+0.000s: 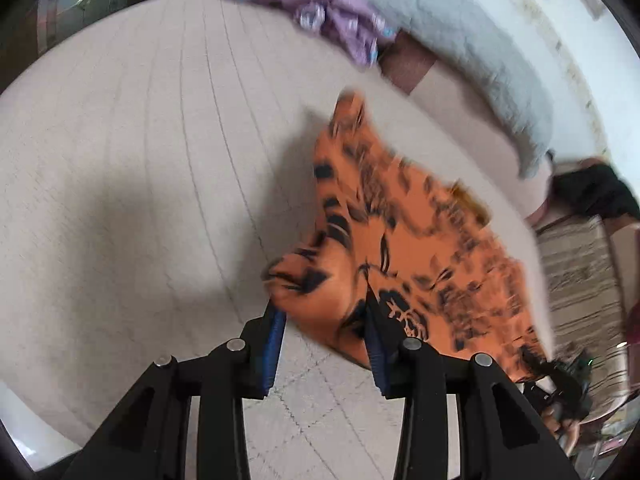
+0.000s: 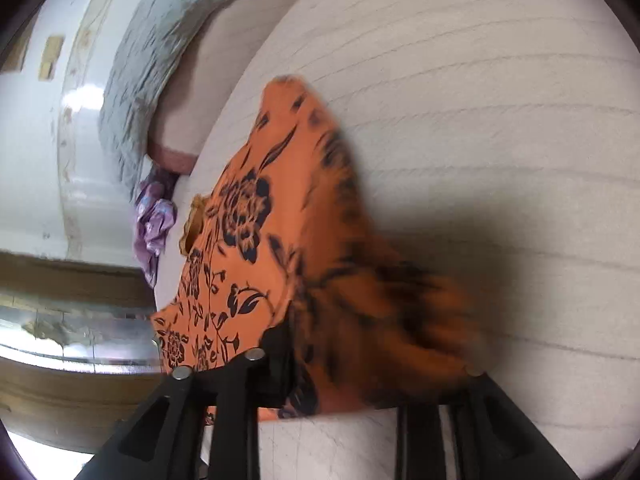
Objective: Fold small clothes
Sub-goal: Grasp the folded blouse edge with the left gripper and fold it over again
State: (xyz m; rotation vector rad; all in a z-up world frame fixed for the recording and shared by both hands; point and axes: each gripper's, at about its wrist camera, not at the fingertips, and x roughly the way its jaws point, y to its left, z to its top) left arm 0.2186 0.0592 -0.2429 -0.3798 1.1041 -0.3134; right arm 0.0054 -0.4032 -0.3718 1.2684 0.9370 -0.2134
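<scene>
The left gripper [image 1: 320, 312] pinches a bunched corner of the orange floral garment [image 1: 400, 248] between its blue pads [image 1: 276, 344], jaws narrow on the cloth. From that grip the fabric runs up and to the right, lifted off the pale quilted bedspread [image 1: 140, 160], whose shadow shows beneath it. The right gripper [image 2: 344, 364] sits under another edge of the same garment [image 2: 256, 240]; cloth drapes over its fingers, so I judge it clamped on the fabric, though the pads themselves are hidden (motion blur smears that whole side).

The garment's long axis stretches between the two grips, with the free part hanging away from both tools, so the coming fold depends on carrying both held corners across together. Neither hand is clearly nearer. Beyond lie a crumpled purple garment [image 1: 320, 8] and a grey fleecy blanket [image 1: 460, 48]. The orange garment's far hem is cut off behind the right tool.
</scene>
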